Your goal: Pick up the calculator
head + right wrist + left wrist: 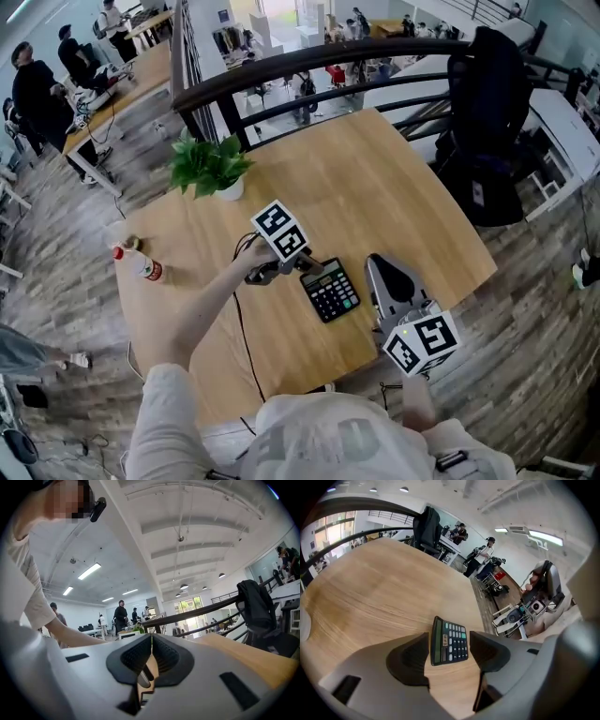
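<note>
A black calculator (330,291) lies flat on the wooden table (375,178), close to its near edge. My left gripper (307,266) points steeply down at the calculator's far left end, marker cube on top. In the left gripper view the calculator (449,641) shows between the two dark pads (408,660), which stand wide apart and do not press on it, so the left gripper (449,637) is open. My right gripper (377,262) hovers just right of the calculator, held level. Its jaws meet in the right gripper view (151,652) with nothing between them.
A small potted plant (211,167) stands at the table's far left, and a bottle (142,266) lies near the left edge. A black cable (246,342) runs toward me. Beyond the table are a dark railing (309,70) and a chair with a black jacket (487,122).
</note>
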